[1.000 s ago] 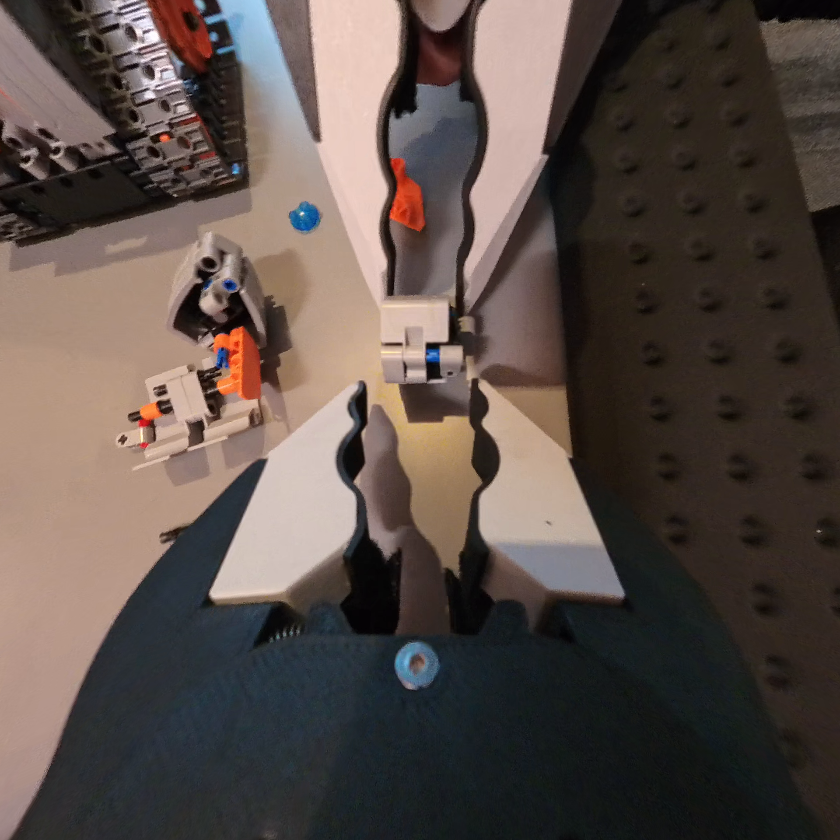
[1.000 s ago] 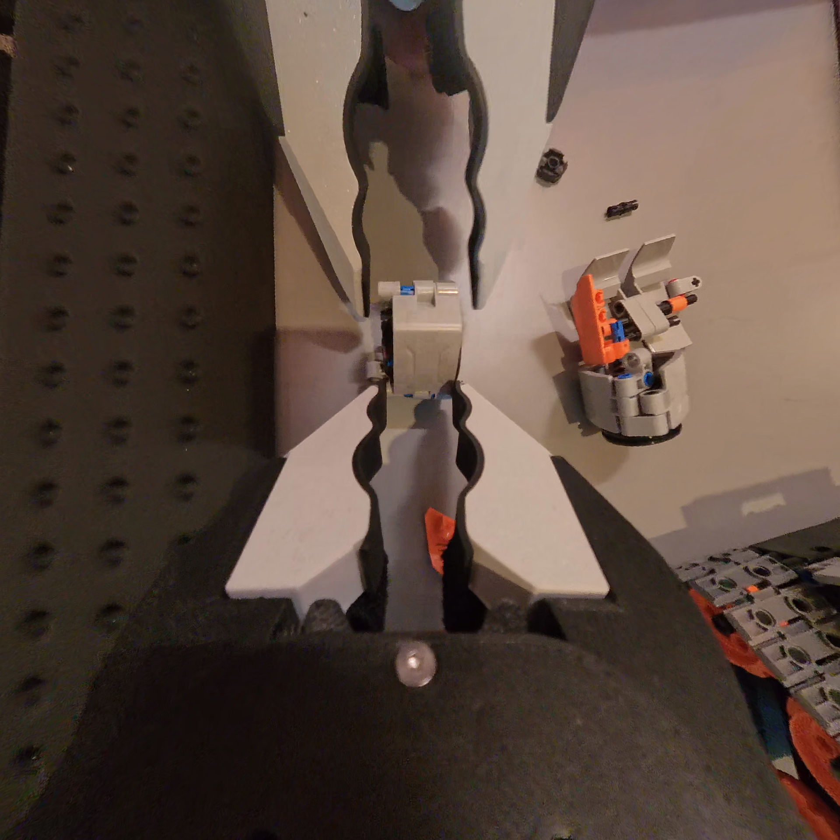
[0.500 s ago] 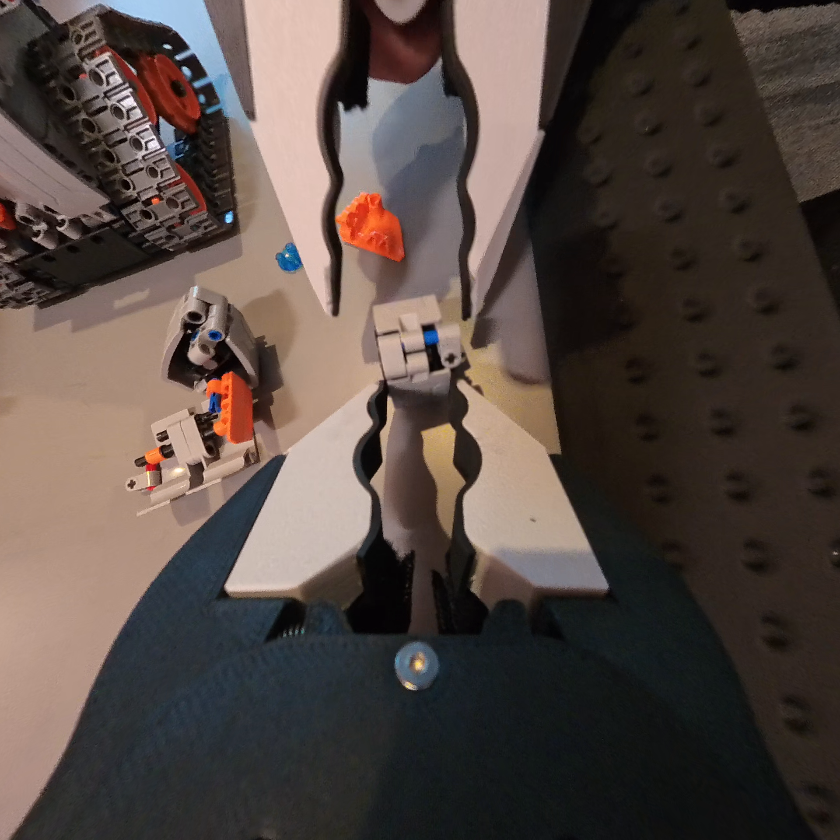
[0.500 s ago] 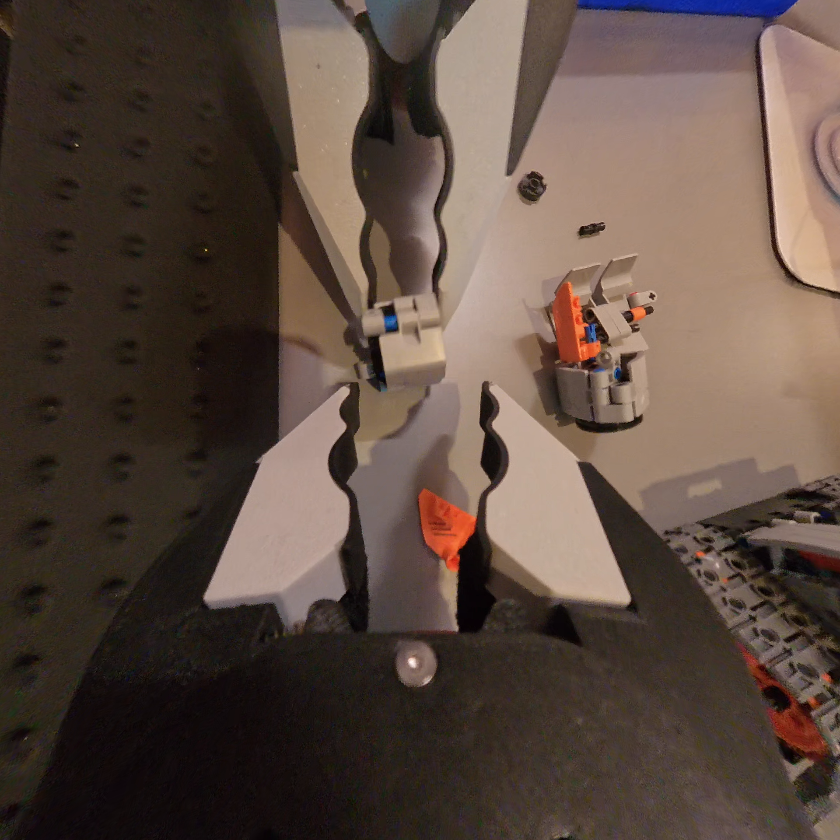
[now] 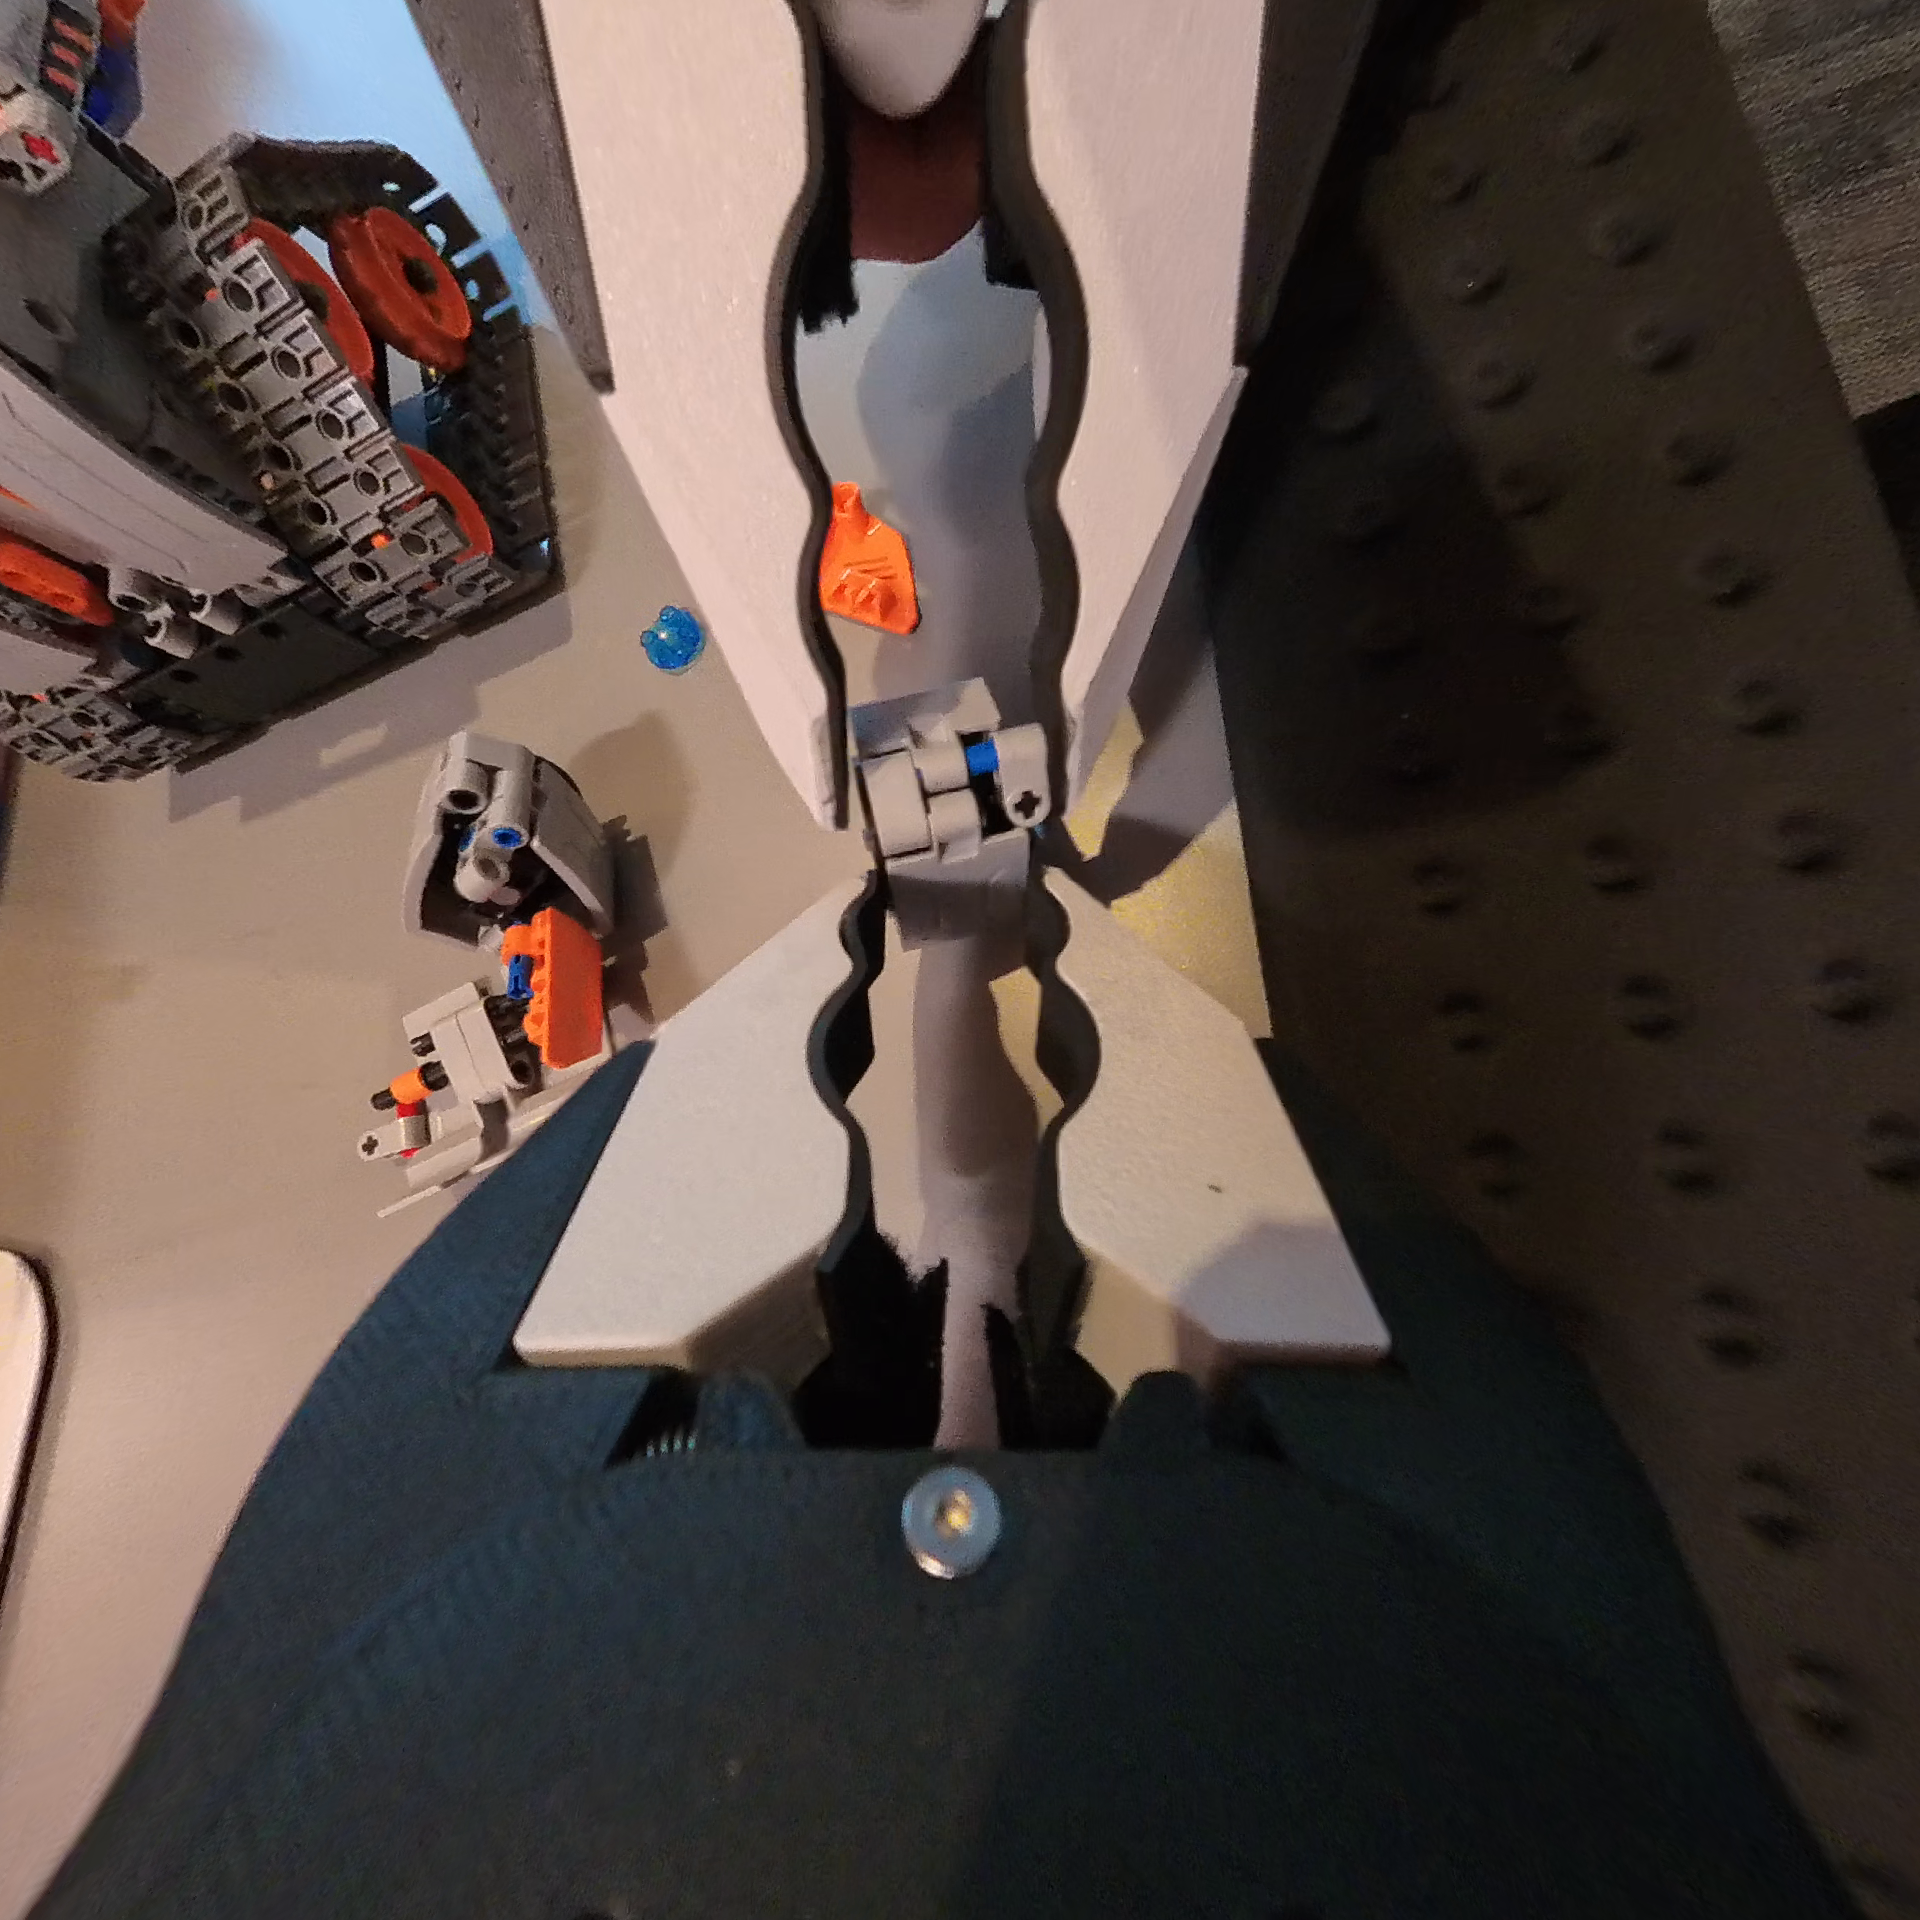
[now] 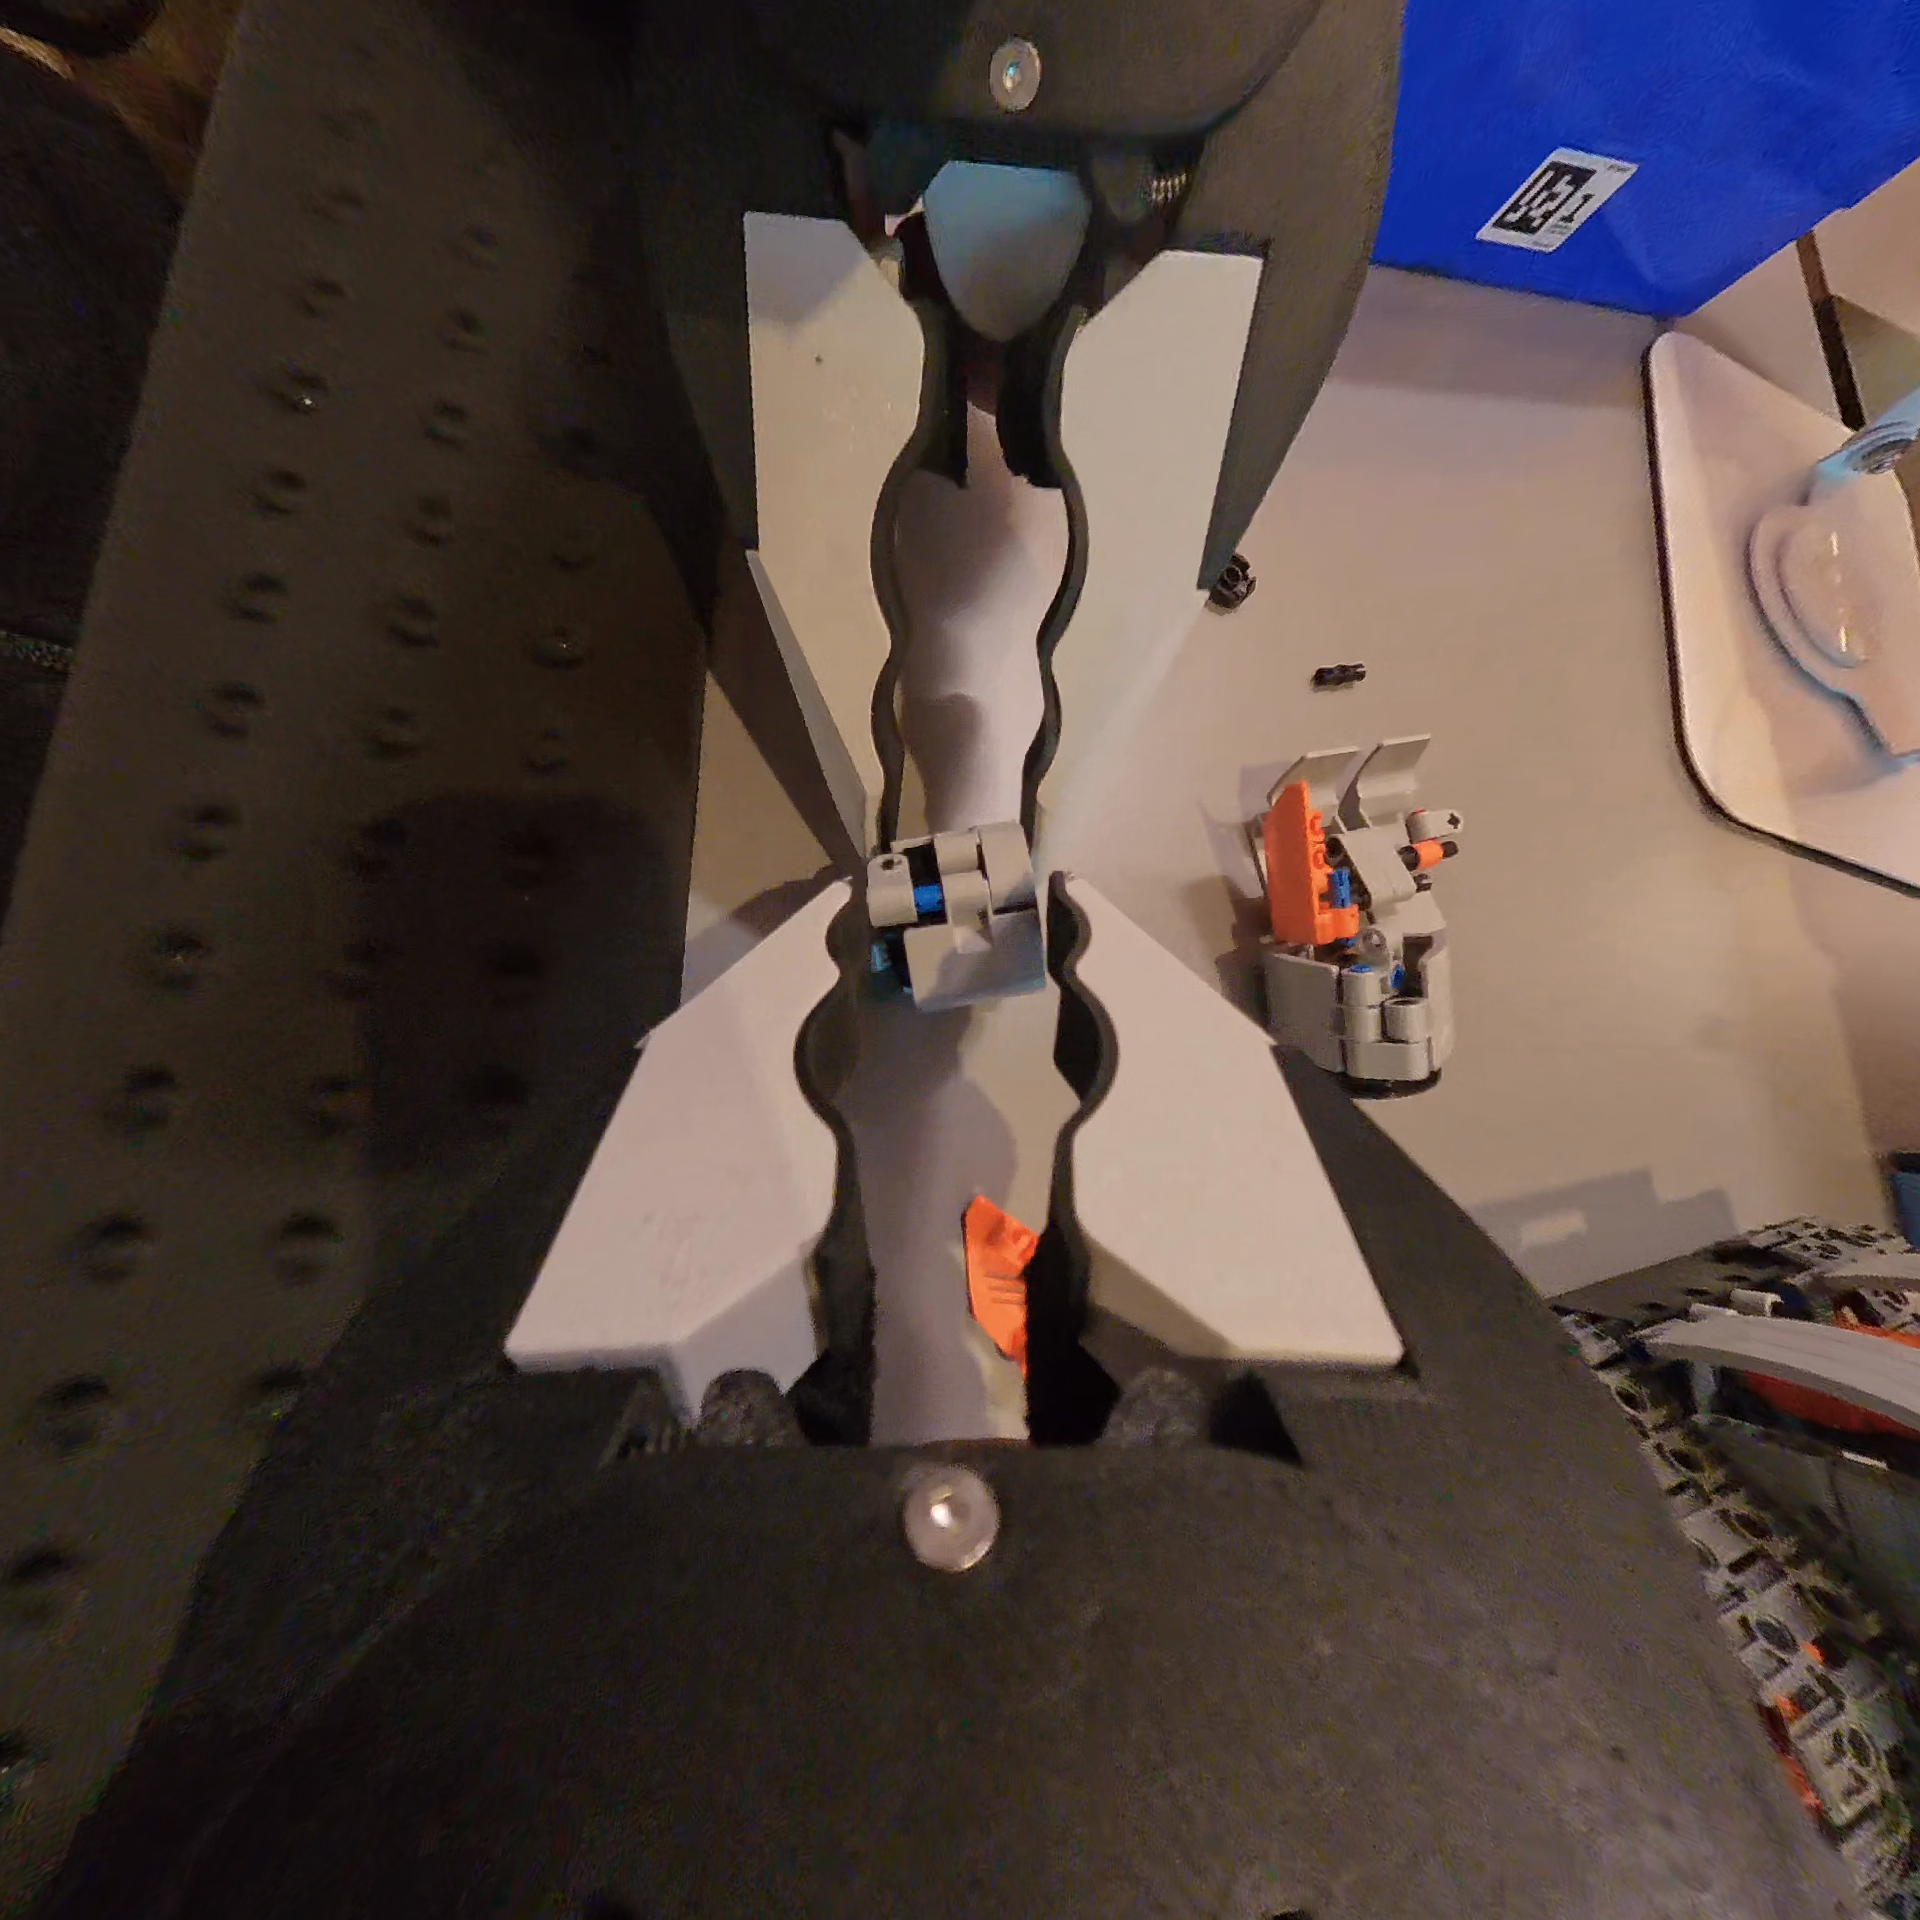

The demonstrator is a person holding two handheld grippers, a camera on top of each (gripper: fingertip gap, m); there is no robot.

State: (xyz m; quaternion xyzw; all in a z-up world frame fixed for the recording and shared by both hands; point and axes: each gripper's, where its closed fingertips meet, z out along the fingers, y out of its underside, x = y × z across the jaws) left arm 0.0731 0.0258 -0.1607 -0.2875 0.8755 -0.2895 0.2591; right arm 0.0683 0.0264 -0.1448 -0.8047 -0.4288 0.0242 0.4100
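A pale tabletop (image 5: 208, 1039) is seen under warm light, with a dark dimpled mat (image 5: 1558, 831) laid along one edge. Off to the side a tracked brick vehicle (image 5: 291, 416) with orange wheels is parked, cut off by the frame so its full shape cannot be made out. A grey-and-orange brick sub-assembly (image 5: 509, 935) is lying on the table near it, with a clear blue round stud (image 5: 672, 639) just beyond. A loose orange piece (image 5: 868, 577) is glimpsed on the table between the fingers of the right gripper (image 6: 951, 904). In the right wrist view a small black pin (image 6: 1338, 674), a black round piece (image 6: 1233, 582) half tucked behind a finger, a white tray (image 6: 1714, 727) cropped at the edge and a blue object (image 6: 1662, 135) bearing a square marker are picked out. And at centre, the small grey brick assembly (image 5: 940, 800) is held above the table: it is pinched at one end by the narrowed jaws of the left gripper (image 5: 956, 904). The right gripper's jaws are set close on either side of the other end, but whether they are actually pressed on it cannot be told.
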